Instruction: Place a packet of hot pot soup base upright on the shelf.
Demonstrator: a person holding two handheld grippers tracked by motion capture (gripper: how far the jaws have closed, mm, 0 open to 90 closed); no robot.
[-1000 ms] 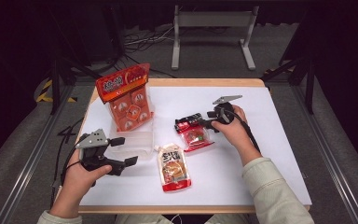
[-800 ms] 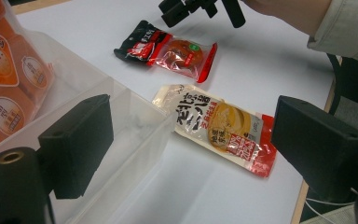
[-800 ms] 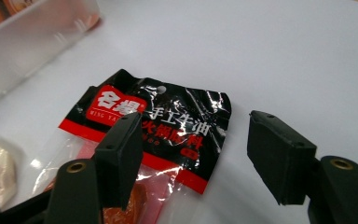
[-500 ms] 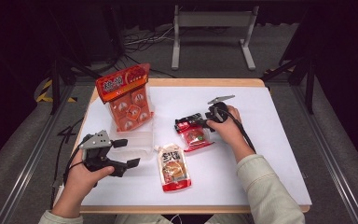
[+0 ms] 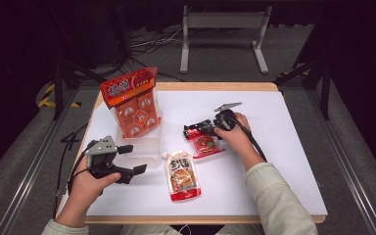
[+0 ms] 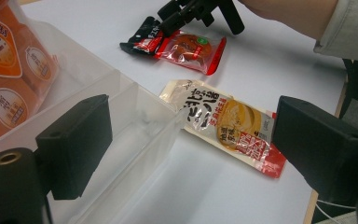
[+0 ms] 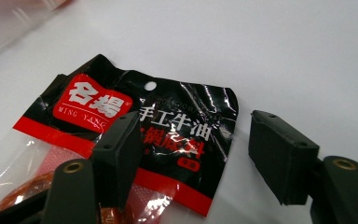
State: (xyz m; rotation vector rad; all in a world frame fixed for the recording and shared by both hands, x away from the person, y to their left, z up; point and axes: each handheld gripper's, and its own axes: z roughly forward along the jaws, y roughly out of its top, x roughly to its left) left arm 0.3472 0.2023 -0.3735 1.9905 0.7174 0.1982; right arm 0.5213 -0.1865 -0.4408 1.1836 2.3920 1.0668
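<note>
At the left edge of the white desk (image 5: 284,147), the left tool (image 5: 131,160) rests low in the person's hand, its jaws apart and holding nothing, aimed across a clear plastic bin (image 5: 144,149); it looks parked there, perhaps to steady the bin when needed. An orange multi-pack of snacks (image 5: 134,105) stands upright, leaning at the bin's far end, probably so it takes less floor space. Just right of the bin a white-and-red sauce pouch (image 5: 182,175) lies flat, well apart from either tool. Further right, the right tool (image 5: 192,131) hovers low over the black header of a red-and-black hotpot seasoning packet (image 7: 168,130). Its jaws stand apart and straddle that top edge without pressing it, likely because the stiff sealed header gives the best pinch.
</note>
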